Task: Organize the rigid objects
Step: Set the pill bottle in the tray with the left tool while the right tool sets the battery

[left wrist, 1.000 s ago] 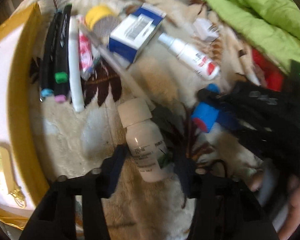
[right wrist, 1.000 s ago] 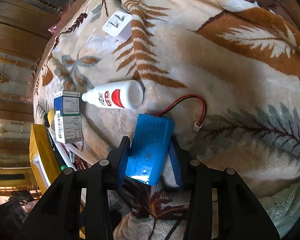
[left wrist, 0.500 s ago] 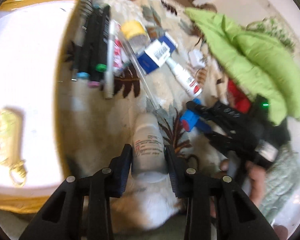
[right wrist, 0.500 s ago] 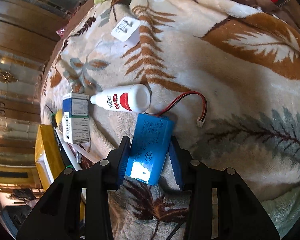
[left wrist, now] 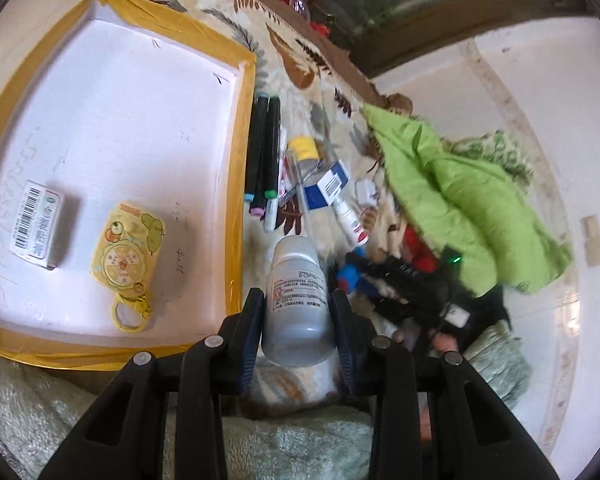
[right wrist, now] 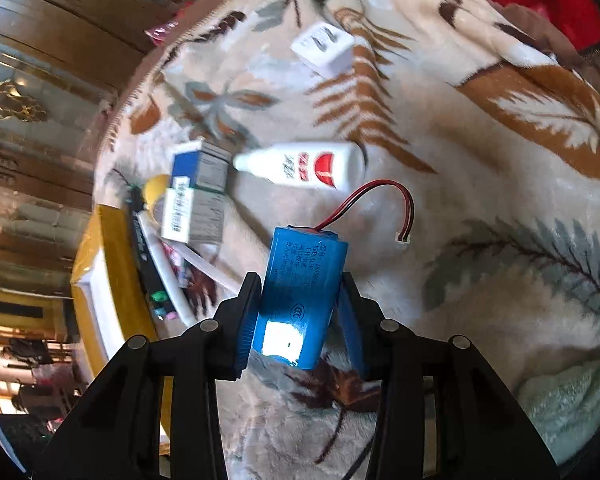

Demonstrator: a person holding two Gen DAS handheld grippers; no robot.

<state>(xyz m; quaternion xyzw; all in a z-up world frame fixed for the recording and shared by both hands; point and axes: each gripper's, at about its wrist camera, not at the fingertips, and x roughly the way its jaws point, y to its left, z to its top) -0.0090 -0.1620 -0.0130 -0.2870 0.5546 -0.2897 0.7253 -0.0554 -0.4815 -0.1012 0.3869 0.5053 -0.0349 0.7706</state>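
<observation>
My left gripper is shut on a white pill bottle, lifted off the leaf-patterned blanket just right of the yellow-rimmed white tray. In the tray lie a small white box and a yellow keychain charm. My right gripper is shut on a blue battery pack with a red and black wire, held above the blanket. From the left wrist view the right gripper shows dark at the right with the blue pack in it.
Beside the tray lie black markers, a white pen, a yellow-capped jar, a blue-white box, a white squeeze bottle and a white charger plug. A green cloth and something red lie right.
My left gripper closed on the pill bottle and lifted it up and back, and the whole tray came into view. The right gripper rose slightly with the battery pack.
</observation>
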